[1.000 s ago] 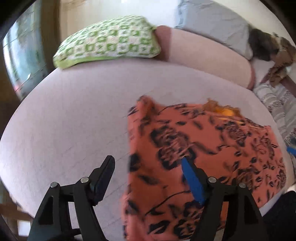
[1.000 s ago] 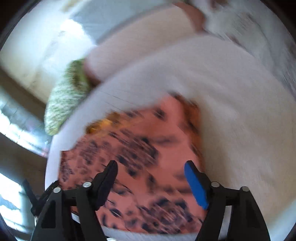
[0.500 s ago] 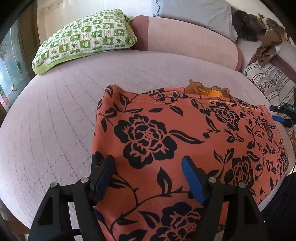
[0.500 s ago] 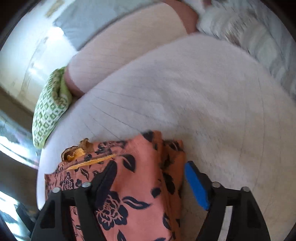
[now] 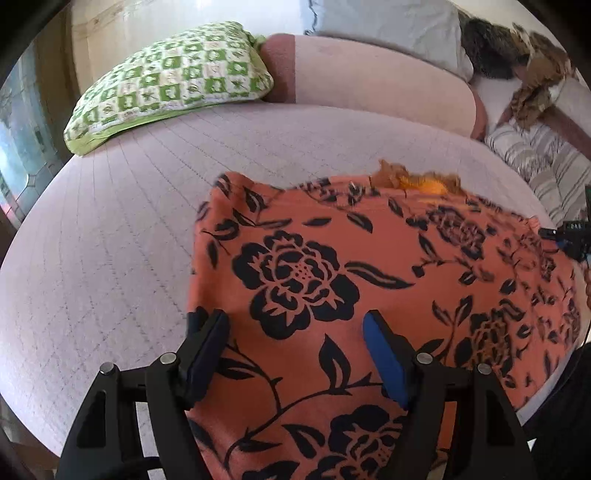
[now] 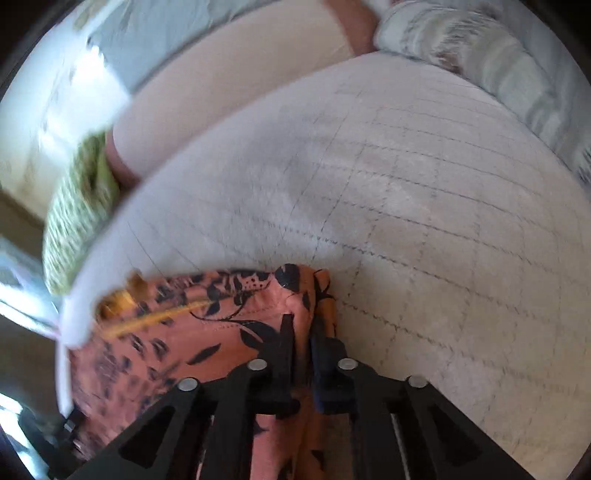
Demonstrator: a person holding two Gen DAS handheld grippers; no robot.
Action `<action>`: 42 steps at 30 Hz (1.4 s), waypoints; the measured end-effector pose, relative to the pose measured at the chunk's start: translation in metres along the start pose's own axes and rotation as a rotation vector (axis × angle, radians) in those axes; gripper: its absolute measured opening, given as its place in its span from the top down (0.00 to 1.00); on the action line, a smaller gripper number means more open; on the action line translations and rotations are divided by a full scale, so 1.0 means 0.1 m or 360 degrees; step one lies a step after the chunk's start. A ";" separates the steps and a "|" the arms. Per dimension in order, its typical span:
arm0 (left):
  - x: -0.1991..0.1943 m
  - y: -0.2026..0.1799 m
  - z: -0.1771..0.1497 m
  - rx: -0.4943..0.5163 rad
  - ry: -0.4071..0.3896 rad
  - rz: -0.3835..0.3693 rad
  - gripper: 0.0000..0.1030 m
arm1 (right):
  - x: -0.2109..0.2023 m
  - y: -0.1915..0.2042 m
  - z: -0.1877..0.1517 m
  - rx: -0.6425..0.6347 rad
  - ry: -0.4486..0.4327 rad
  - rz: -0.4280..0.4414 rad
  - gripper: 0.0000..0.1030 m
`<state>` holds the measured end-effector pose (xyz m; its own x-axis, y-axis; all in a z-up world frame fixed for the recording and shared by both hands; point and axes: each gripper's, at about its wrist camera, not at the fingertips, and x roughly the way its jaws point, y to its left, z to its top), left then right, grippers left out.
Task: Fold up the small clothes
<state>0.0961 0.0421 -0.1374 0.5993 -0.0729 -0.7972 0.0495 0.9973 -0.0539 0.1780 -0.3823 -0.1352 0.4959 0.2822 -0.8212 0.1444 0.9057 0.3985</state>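
Two grippers are over a big bed (image 5: 110,240) with a pale cover. An orange cloth (image 5: 332,266) with black flowers lies flat on the bed. It takes up the near right part of the bed in the left view.

The left gripper (image 5: 295,354) is wide open. Its two fingers hang over the near left part of the cloth, and nothing is between them. I cannot tell if the fingers touch the cloth.

The right gripper (image 6: 301,354) is squeezed tight on the cloth (image 6: 221,325). It pinches the right edge, near a corner, where the cloth bunches up a little. The right view is blurry on its left side.

One green and white pillow (image 5: 170,81) sits at the far left of the bed. A long pink bolster (image 5: 369,77) lies along the far edge, just beside the pillow. A gray pillow (image 5: 388,26) is behind it. Some striped bedding (image 5: 535,166) is at the far right. A bit of yellow (image 5: 424,182) peeks out at the far edge of the cloth.
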 end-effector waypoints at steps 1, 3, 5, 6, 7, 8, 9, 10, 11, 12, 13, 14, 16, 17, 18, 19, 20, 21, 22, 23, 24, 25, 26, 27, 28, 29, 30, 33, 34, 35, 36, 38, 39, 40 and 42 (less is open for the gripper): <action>-0.05 0.02 0.01 -0.0015 -0.0017 -0.0003 0.27 | -0.08 0.03 0.00 -0.0015 -0.0023 -0.0019 0.57; -0.18 0.05 0.02 -0.0032 -0.0061 -0.0006 0.27 | -0.34 0.09 -0.04 -0.0051 -0.0107 0.0020 0.44; -0.30 0.06 0.01 -0.0040 -0.0115 -0.0028 0.27 | -0.62 0.17 -0.16 -0.0074 -0.0141 0.0129 0.44; -0.33 0.06 -0.01 -0.0044 -0.0126 -0.0040 0.27 | -0.74 0.24 -0.24 -0.0087 -0.0128 0.0230 0.44; -0.33 0.07 -0.03 -0.0044 -0.0121 -0.0058 0.27 | -0.82 0.30 -0.34 -0.0103 -0.0103 0.0334 0.44; -0.30 0.07 -0.07 -0.0036 -0.0097 -0.0068 0.27 | -0.89 0.31 -0.47 -0.0124 -0.0045 0.0487 0.41; -0.24 0.08 -0.10 -0.0035 -0.0067 -0.0062 0.27 | -0.84 0.33 -0.60 -0.0127 0.0047 0.0605 0.38; -0.16 0.10 -0.14 -0.0046 -0.0015 -0.0039 0.27 | -0.74 0.31 -0.67 -0.0110 0.0105 0.0572 0.38; -0.05 0.14 -0.19 -0.0069 0.0044 -0.0021 0.27 | -0.60 0.18 -0.76 -0.0047 0.0157 0.0391 0.38; -0.04 0.15 -0.21 -0.0073 0.0032 -0.0031 0.27 | -0.42 -0.10 -0.85 0.0121 0.0230 0.0263 0.50; -0.08 0.15 -0.21 -0.0060 0.0014 -0.0025 0.27 | -0.43 -0.30 -0.89 0.0281 0.0198 0.0317 0.64; -0.16 0.13 -0.20 -0.0046 0.0013 -0.0015 0.27 | -0.54 -0.42 -0.91 0.0408 0.0152 0.0379 0.69; -0.30 0.11 -0.21 -0.0044 -0.0049 -0.0046 0.27 | -0.80 -0.33 -0.92 0.0350 0.0083 0.0410 0.62; -0.38 0.11 -0.21 -0.0039 -0.0082 -0.0046 0.27 | -0.95 -0.23 -0.95 0.0286 0.0030 0.0426 0.45; -0.42 0.11 -0.22 -0.0042 -0.0094 -0.0047 0.27 | -1.04 -0.15 -1.00 0.0256 0.0008 0.0483 0.30; -0.45 0.12 -0.23 -0.0060 -0.0105 -0.0054 0.27 | -1.08 -0.11 -1.05 0.0257 0.0010 0.0513 0.28; -0.49 0.16 -0.24 -0.0107 -0.0117 -0.0060 0.27 | -1.05 -0.08 -1.13 0.0302 0.0040 0.0517 0.28; -0.51 0.19 -0.24 -0.0146 -0.0121 -0.0076 0.27 | -1.02 -0.11 -1.24 0.0399 0.0082 0.0541 0.28; -0.54 0.24 -0.26 -0.0198 -0.0122 -0.0097 0.27 | -0.98 -0.15 -1.32 0.0488 0.0101 0.0575 0.28; -0.59 0.30 -0.29 -0.0267 -0.0127 -0.0106 0.27 | -0.94 -0.24 -1.46 0.0630 0.0122 0.0580 0.28; -0.62 0.33 -0.29 -0.0317 -0.0137 -0.0105 0.27 | -0.87 -0.31 -1.59 0.0753 0.0152 0.0568 0.28; -0.66 0.39 -0.31 -0.0380 -0.0150 -0.0110 0.27 | -0.82 -0.36 -1.66 0.0819 0.0176 0.0569 0.28; -0.70 0.46 -0.35 -0.0473 -0.0158 -0.0129 0.26 | -0.76 -0.40 -1.73 0.0881 0.0191 0.0564 0.28; -0.70 0.50 -0.37 -0.0535 -0.0152 -0.0143 0.26 | -0.76 -0.44 -1.77 0.0916 0.0182 0.0558 0.28; -0.71 0.54 -0.41 -0.0596 -0.0140 -0.0154 0.26 | -0.74 -0.46 -1.76 0.0944 0.0156 0.0564 0.28; -0.73 0.58 -0.46 -0.0658 -0.0126 -0.0158 0.26 | -0.73 -0.48 -1.73 0.0974 0.0112 0.0562 0.28; -0.74 0.60 -0.49 -0.0693 -0.0122 -0.0149 0.26 | -0.76 -0.54 -1.71 0.1026 0.0086 0.0531 0.28; -0.66 0.70 -0.60 -0.0852 -0.0042 -0.0095 0.25 | -0.66 -0.71 -1.74 0.1253 0.0084 0.0501 0.28; -0.62 0.72 -0.63 -0.0890 -0.0002 -0.0108 0.25 | -0.61 -0.73 -1.75 0.1293 0.0080 0.0512 0.29; -0.58 0.74 -0.66 -0.0932 0.0041 -0.0106 0.25 | -0.60 -0.72 -1.74 0.1287 0.0071 0.0531 0.32; -0.56 0.76 -0.70 -0.0964 0.0058 -0.0107 0.25 | -0.60 -0.69 -1.71 0.1237 0.0069 0.0541 0.49; -0.51 0.75 -0.74 -0.0984 0.0099 -0.0080 0.25 | -0.54 -0.64 -1.70 0.1150 0.0116 0.0517 0.68; -0.50 0.76 -0.76 -0.0998 0.0114 -0.0077 0.25 | -0.50 -0.64 -1.73 0.1138 0.0138 0.0500 0.68; -0.47 0.76 -0.78 -0.1020 0.0132 -0.0096 0.25 | -0.49 -0.64 -1.74 0.1120 0.0130 0.0486 0.69; -0.41 0.77 -0.84 -0.1036 0.0178 -0.0114 0.26 | -0.50 -0.62 -1.75 0.1104 0.0110 0.0470 0.70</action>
<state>0.0083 0.1220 -0.1599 0.5242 -0.1727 -0.8339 -0.4277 0.7934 -0.4332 -0.0057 -0.3970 -0.1904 0.5459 0.5224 -0.6551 0.5308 0.3893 0.7528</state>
